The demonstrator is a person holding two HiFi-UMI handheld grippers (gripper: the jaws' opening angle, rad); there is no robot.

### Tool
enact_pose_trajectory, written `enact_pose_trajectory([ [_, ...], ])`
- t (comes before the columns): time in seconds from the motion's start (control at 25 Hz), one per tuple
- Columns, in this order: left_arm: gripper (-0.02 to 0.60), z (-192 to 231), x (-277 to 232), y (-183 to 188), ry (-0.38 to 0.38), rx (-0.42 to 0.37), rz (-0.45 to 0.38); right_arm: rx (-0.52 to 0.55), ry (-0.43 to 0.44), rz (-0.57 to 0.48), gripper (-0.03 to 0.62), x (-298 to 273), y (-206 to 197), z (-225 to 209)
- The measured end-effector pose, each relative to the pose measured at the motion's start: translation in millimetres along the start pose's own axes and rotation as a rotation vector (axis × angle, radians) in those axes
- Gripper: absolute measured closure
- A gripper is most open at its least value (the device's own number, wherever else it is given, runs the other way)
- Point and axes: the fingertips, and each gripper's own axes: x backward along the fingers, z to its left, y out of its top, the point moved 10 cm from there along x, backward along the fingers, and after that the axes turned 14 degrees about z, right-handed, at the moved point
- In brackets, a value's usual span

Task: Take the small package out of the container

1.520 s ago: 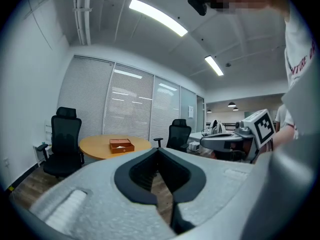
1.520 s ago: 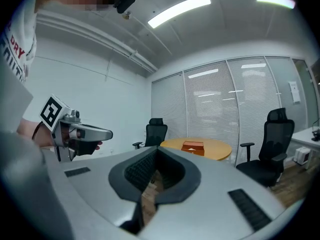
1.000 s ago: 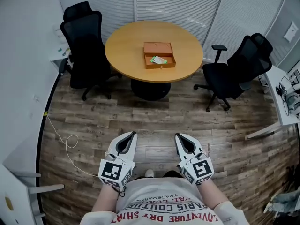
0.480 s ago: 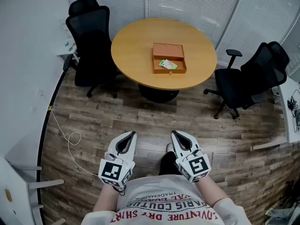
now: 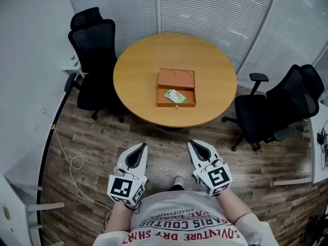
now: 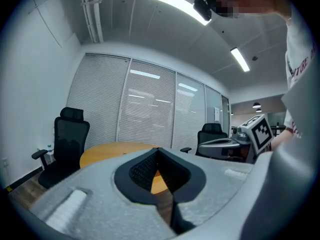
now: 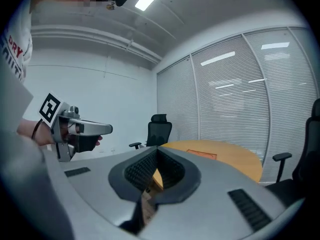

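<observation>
An open orange box (image 5: pixel 176 87) sits on the round wooden table (image 5: pixel 133 70), with a small green-and-white package (image 5: pixel 174 95) lying in its front half. My left gripper (image 5: pixel 143 146) and right gripper (image 5: pixel 190 143) are held side by side low over the wooden floor, well short of the table. Both are shut with nothing between their jaws. In the left gripper view the left gripper (image 6: pixel 159 149) points at the table (image 6: pixel 107 152). The right gripper view has the right gripper (image 7: pixel 157 148) facing the table (image 7: pixel 235 159) and the box (image 7: pixel 202 155).
A black office chair (image 5: pixel 95 47) stands at the table's left, and another (image 5: pixel 279 104) at its right. A white cable (image 5: pixel 72 163) loops on the floor by the left wall. Blinds close off the room behind the table.
The table and box have shifted lower and closer in the head view as the person steps toward them. Both grippers stay shut in the same place before the body.
</observation>
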Motion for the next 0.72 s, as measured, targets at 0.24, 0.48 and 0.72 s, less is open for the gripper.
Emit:
enact_pose_trajectory([
  [0.24, 0.572, -16, -70, 21, -0.013, -0.011, 0.018, -0.025, 0.004, 0.024, 0.587, -21, 0, -76],
  [0.48, 0.572, 3, -112, 28, -0.008, 0.009, 0.045, -0.050, -0.005, 0.068, 0.587, -53, 2, -112],
  [0.72, 0.572, 48, -158, 40, -0.049, 0.008, 0.044, -0.068, -0.022, 0.095, 0.587, -105, 13, -130],
])
